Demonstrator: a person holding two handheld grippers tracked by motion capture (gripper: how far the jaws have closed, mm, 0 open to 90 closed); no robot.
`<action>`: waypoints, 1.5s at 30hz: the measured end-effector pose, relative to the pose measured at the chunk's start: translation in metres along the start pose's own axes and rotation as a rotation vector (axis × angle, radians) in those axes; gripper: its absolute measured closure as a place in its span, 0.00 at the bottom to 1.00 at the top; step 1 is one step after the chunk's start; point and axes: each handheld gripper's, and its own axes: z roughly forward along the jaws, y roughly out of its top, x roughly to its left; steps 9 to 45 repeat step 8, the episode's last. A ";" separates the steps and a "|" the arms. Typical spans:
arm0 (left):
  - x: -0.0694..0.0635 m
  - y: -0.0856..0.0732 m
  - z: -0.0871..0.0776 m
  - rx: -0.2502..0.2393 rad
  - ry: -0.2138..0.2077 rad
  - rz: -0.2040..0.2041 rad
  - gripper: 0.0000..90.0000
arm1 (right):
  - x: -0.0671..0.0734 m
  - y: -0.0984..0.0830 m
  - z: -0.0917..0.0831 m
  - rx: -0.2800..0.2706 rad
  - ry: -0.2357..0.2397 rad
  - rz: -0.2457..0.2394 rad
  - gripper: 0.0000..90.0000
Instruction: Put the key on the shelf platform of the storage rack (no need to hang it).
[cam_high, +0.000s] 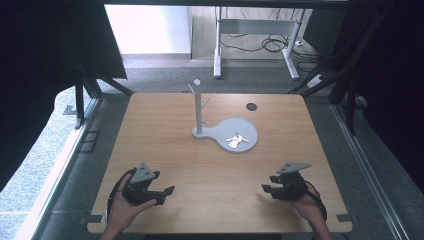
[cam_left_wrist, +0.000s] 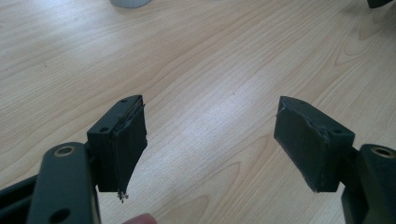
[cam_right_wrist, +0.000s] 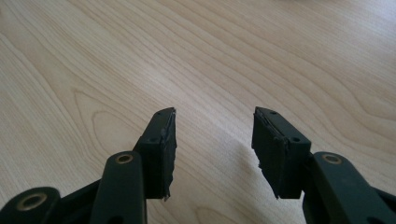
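Two tongs, left (cam_high: 167, 191) and right (cam_high: 265, 189), gaping, keys (cam_high: 237, 140) on grey stand (cam_high: 225, 132)

You are working bare-armed, no sleeves covering your forearms. Your left gripper (cam_high: 161, 194) and right gripper (cam_high: 268, 190) are wearing black frames, each carrying a grey three-cornered plate, brass-ringed screw holes, frayed black pads on the fingers (cam_left_wrist: 122, 149), and black cables trailing back.
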 end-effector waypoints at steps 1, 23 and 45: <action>0.000 0.000 0.000 0.001 0.000 0.001 0.28 | 0.000 0.001 0.000 -0.003 0.000 -0.002 0.56; -0.001 0.000 0.005 0.018 -0.004 0.008 0.28 | 0.001 -0.001 0.000 -0.016 -0.005 -0.010 0.55; -0.001 0.000 0.005 0.018 -0.004 0.008 0.28 | 0.001 -0.001 0.000 -0.016 -0.005 -0.010 0.55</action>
